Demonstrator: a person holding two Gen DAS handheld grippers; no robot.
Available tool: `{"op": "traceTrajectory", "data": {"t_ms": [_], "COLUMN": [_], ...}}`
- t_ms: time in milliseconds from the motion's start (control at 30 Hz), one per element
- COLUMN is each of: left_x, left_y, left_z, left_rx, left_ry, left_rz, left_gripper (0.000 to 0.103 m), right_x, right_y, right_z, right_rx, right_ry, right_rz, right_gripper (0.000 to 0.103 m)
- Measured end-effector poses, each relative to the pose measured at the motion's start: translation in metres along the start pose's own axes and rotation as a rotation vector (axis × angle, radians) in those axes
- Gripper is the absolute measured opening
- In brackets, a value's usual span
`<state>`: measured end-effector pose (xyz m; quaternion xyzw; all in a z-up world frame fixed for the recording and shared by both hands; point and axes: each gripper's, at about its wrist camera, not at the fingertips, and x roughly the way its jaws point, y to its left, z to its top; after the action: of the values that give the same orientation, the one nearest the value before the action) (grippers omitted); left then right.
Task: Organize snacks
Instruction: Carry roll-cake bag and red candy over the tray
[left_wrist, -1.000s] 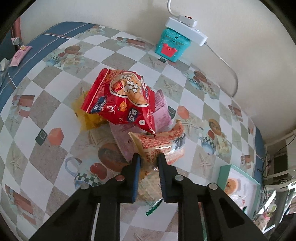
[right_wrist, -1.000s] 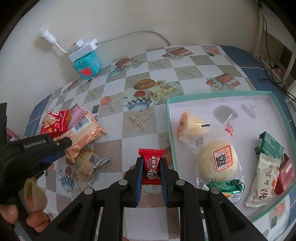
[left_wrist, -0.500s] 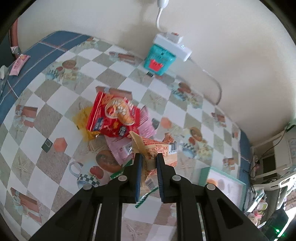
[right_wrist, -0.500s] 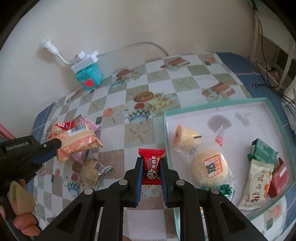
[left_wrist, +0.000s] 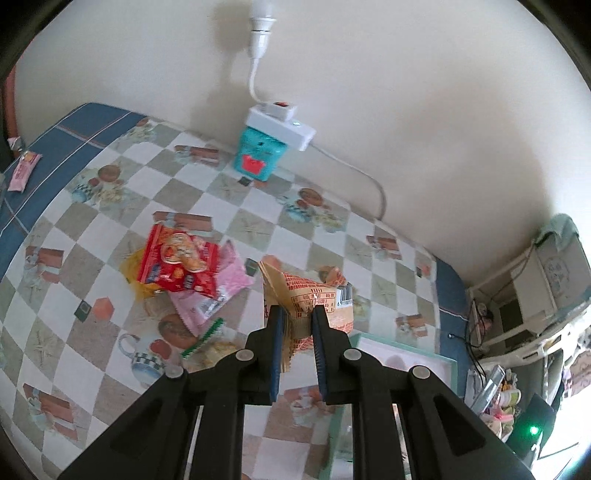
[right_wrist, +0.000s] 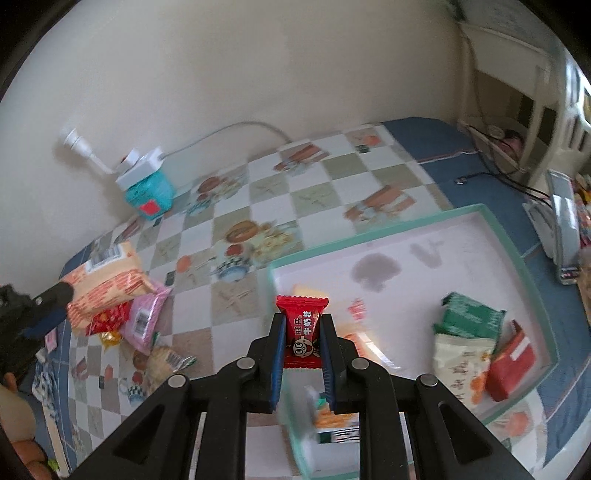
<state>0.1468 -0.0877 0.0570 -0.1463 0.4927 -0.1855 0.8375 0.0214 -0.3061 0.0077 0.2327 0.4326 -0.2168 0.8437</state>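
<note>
On checkered tablecloth (left_wrist: 236, 206): loose heap of snacks, left of centre. Red chip bag (left_wrist: 177, 264) on top, overlapping pink packet (left_wrist: 221, 291) and a yellow wrapper (left_wrist: 135, 273) poking out beneath. Green-edged wrapper (left_wrist: 203, 338) just beside the heap, nearer the camera.

Left gripper (left_wrist: 297, 325): pinching orange snack bag (left_wrist: 314, 299) by its crimped end, bag lifted clear of the cloth, barcode face up. Same bag seen from right wrist view as orange snack bag (right_wrist: 107, 282), held at the tip of left gripper (right_wrist: 55, 299), above the pink packet (right_wrist: 142, 317) and red chip bag (right_wrist: 110, 317). Small cracker pack (right_wrist: 164, 360) lying flat near that heap.

Right gripper (right_wrist: 303, 332): clamped on small red candy (right_wrist: 301, 334), upright between the blue pads, hanging over near-left part of the tray (right_wrist: 517, 258). Tray rim mint green, floor white with a grey stain. Inside tray, right side: green packet (right_wrist: 472, 319) lying on top edge of cream snack pouch (right_wrist: 461, 363), red packet (right_wrist: 511, 356) touching the pouch at the rim. Pale items under the gripper blurred, kind not clear. Corner of tray (left_wrist: 406, 354) also visible past the left gripper.

At wall edge of table: teal box (left_wrist: 258, 157) with white power strip (left_wrist: 280, 127) resting on it, cord running up to a wall plug. Pink wrapper (left_wrist: 24, 171) well apart on blue border of cloth.
</note>
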Motion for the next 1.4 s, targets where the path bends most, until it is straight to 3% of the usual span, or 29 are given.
{"op": "traceTrajectory", "data": {"t_ms": [200,233,267,400,567,667,700,767,800,833,967,1100,1300,1400], "left_x": [-0.001,0.0,0.001,0.006,0.026,0.042,0.046,0.054,0.058,0.061,0.072,0.089,0.11,0.122], "left_y": [-0.032,-0.041,-0.047,-0.075,-0.086,-0.074,-0.071,-0.065,-0.061,-0.059,-0.06,-0.065,-0.078,-0.085], "left_z": [-0.011,-0.015,-0.018,-0.031,-0.043,-0.045,-0.045,-0.047,-0.048,-0.049,-0.054,-0.064,-0.083,-0.093], "left_rx": [0.058,0.076,0.09,0.152,0.205,0.171,0.168,0.167,0.168,0.174,0.241,0.358,0.499,0.547], "left_ry": [0.01,0.014,0.017,0.034,0.081,0.123,0.134,0.156,0.166,0.173,0.177,0.217,0.253,0.253], "left_rz": [-0.041,-0.051,-0.054,-0.06,-0.008,0.018,0.018,0.023,0.03,0.03,0.057,0.073,0.056,0.082], "left_gripper": [0.015,0.006,0.004,0.004,0.004,0.004,0.007,0.024,0.043,0.052,0.053,0.07,0.077,0.081], "right_x": [-0.007,-0.007,-0.007,-0.004,-0.002,0.002,0.003,0.005,0.007,0.008,0.013,0.016,0.019,0.021], "right_y": [-0.041,-0.049,-0.054,-0.076,-0.09,-0.092,-0.093,-0.094,-0.094,-0.095,-0.1,-0.107,-0.111,-0.11], "right_z": [0.007,0.008,0.008,0.008,0.006,0.005,0.004,0.003,0.003,0.002,0.0,-0.002,-0.004,-0.005], "right_rx": [0.071,0.085,0.094,0.132,0.15,0.157,0.159,0.162,0.164,0.167,0.181,0.2,0.214,0.212], "right_ry": [-0.015,-0.017,-0.017,-0.004,0.007,0.02,0.025,0.032,0.035,0.039,0.06,0.074,0.088,0.092], "right_rz": [-0.042,-0.05,-0.056,-0.078,-0.081,-0.078,-0.075,-0.07,-0.068,-0.065,-0.067,-0.072,-0.066,-0.062], "right_gripper": [0.019,0.019,0.019,0.019,0.019,0.019,0.019,0.019,0.019,0.019,0.019,0.019,0.019,0.019]}}
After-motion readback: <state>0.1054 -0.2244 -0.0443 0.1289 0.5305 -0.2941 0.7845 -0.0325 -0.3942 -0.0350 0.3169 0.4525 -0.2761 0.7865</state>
